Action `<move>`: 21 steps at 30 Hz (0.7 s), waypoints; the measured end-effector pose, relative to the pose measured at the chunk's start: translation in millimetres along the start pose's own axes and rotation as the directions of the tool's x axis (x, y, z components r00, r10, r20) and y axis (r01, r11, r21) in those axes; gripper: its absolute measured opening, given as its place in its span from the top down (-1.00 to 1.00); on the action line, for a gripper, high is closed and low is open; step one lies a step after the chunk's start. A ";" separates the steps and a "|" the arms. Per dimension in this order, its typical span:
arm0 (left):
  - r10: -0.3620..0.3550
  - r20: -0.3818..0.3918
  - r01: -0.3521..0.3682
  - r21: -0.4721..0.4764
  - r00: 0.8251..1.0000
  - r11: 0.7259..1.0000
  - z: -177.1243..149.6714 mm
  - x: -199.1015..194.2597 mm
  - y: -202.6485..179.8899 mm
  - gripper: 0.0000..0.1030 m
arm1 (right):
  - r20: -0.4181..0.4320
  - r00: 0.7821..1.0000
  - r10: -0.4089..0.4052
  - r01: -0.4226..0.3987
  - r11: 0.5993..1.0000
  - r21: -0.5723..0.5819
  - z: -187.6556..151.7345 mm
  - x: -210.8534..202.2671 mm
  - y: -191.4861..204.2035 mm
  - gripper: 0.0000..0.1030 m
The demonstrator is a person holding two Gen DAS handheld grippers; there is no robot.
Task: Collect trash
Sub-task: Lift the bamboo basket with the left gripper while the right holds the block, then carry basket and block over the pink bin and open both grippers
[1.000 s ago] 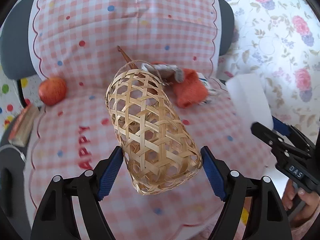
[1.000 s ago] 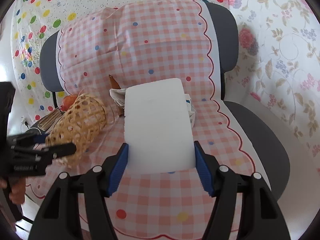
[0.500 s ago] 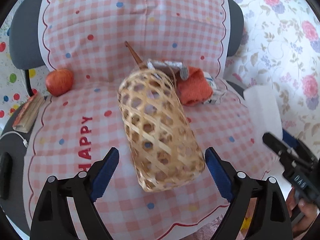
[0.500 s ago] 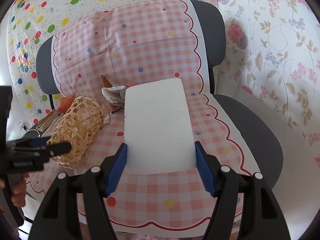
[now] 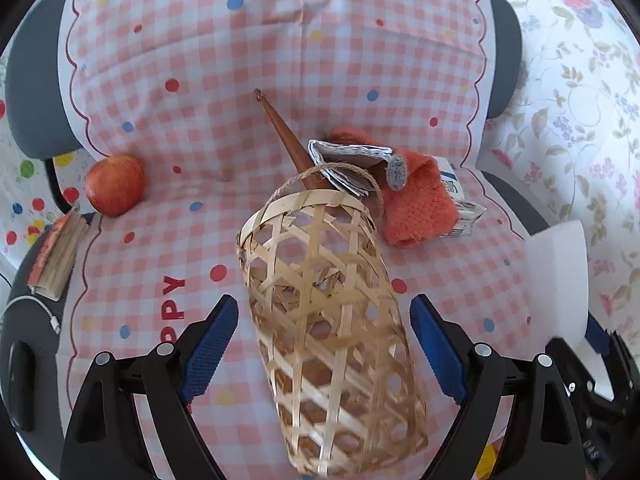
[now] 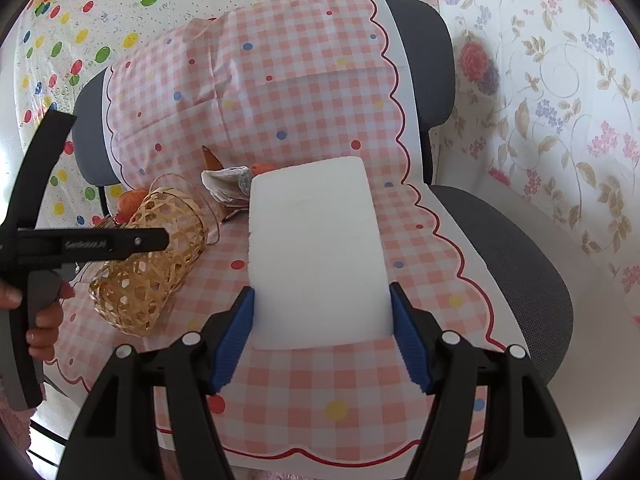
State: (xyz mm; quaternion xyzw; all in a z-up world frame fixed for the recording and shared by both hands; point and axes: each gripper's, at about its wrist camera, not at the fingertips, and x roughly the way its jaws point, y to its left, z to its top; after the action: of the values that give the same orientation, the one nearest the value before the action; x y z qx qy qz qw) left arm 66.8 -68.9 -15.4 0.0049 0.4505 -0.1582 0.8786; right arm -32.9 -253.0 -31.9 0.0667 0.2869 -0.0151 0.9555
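Note:
A woven bamboo basket (image 5: pixel 324 304) lies on its side on the pink checked cloth of a chair seat; it also shows in the right wrist view (image 6: pixel 152 256). My left gripper (image 5: pixel 324 340) is open, with its fingers on either side of the basket and a gap at each side. My right gripper (image 6: pixel 322 336) is shut on a white foam block (image 6: pixel 316 252), held above the seat; the block also shows at the right of the left wrist view (image 5: pixel 558 280). Past the basket's mouth lie a folded newspaper (image 5: pixel 344 164), an orange knitted piece (image 5: pixel 416 208), a small carton (image 5: pixel 464 204) and a brown wooden stick (image 5: pixel 284 136).
A red apple (image 5: pixel 116 184) rests at the seat's left, by the backrest. A small book (image 5: pixel 60 256) and a white cable (image 5: pixel 36 308) lie on the grey surface at the left. The grey chair edge (image 6: pixel 516 264) is bare at the right. Floral cloth hangs behind.
The basket has rolled over and lies nearer the left gripper's fingers. The right gripper has drawn back a little with the foam block. The left gripper stays open.

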 end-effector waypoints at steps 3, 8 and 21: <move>-0.006 -0.005 0.006 -0.012 1.000 1.000 3.6 4.5 1.2 -0.60 | -0.005 1.000 0.003 -0.003 1.000 0.001 -0.4 3.2 -0.1 -0.27; -0.017 0.001 0.017 -0.008 1.000 1.000 -0.1 2.5 1.6 -0.51 | -0.004 1.000 0.004 -0.004 1.000 -0.001 0.3 2.6 1.3 -0.27; -0.099 0.190 0.084 0.086 0.977 0.993 -48.3 -58.2 -17.1 -0.47 | 0.031 0.999 0.027 -0.028 0.999 0.037 1.1 -22.1 3.0 -0.26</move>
State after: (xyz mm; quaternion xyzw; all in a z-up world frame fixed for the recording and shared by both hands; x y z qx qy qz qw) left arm -7.8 -62.0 4.4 0.0025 0.3559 -0.2156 0.9093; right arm -50.6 -250.3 -18.5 0.0885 0.2713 -0.0084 0.9584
